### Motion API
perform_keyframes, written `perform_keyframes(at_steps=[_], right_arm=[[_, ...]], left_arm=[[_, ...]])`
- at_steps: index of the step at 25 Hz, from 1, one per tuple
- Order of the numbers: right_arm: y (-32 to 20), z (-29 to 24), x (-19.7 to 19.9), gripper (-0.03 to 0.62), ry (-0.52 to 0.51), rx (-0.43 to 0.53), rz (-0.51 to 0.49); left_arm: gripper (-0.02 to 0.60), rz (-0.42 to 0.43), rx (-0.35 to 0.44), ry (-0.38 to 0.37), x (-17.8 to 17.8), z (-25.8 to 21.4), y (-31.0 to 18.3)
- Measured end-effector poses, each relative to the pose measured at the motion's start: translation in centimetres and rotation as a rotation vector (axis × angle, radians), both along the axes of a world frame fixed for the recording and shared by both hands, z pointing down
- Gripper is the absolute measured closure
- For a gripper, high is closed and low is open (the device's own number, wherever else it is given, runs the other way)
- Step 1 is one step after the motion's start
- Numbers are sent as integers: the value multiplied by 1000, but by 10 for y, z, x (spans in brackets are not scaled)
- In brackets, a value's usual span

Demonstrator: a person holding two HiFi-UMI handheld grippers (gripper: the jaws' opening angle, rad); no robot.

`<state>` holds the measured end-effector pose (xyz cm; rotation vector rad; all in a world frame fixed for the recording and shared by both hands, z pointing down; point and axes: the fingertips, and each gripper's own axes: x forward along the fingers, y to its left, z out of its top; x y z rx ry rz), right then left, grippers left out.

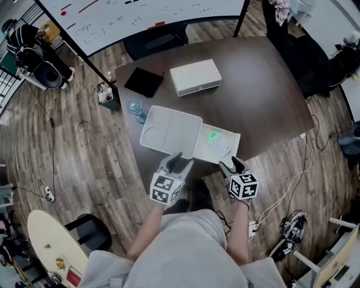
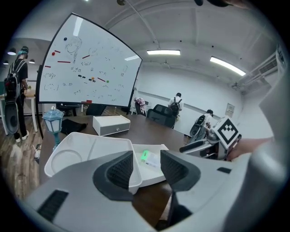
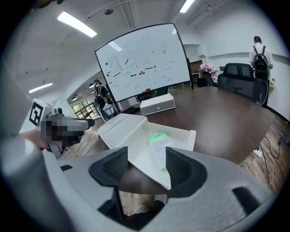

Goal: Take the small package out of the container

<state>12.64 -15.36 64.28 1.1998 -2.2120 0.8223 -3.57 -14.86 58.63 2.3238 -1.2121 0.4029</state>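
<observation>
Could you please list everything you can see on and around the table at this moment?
container: one, white, open, at the near table edge, lid folded out to the left.
small package: one, white with a green end, lying in the container's base.
box: one, white, farther back on the table.
flat item: one, black, left of the box.
lantern: one, blue, at the table's left edge.
table: one, dark brown, under all of these.
whiteboard: one, white, beyond the table.
left gripper: one, grey, jaws apart, empty, near the lid.
right gripper: one, grey, jaws apart, empty, near the base.
</observation>
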Motion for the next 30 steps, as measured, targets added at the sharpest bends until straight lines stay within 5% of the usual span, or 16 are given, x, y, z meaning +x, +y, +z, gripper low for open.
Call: perform_keyframes(at_steps=[12, 30], right_arm=[[-56, 44, -20, 306, 158, -128, -171], [-89, 100, -35, 233, 388, -261, -384]], left_arm=[[402, -76, -15, -52, -20, 13, -50], [403, -100, -79, 29, -16, 35, -86]])
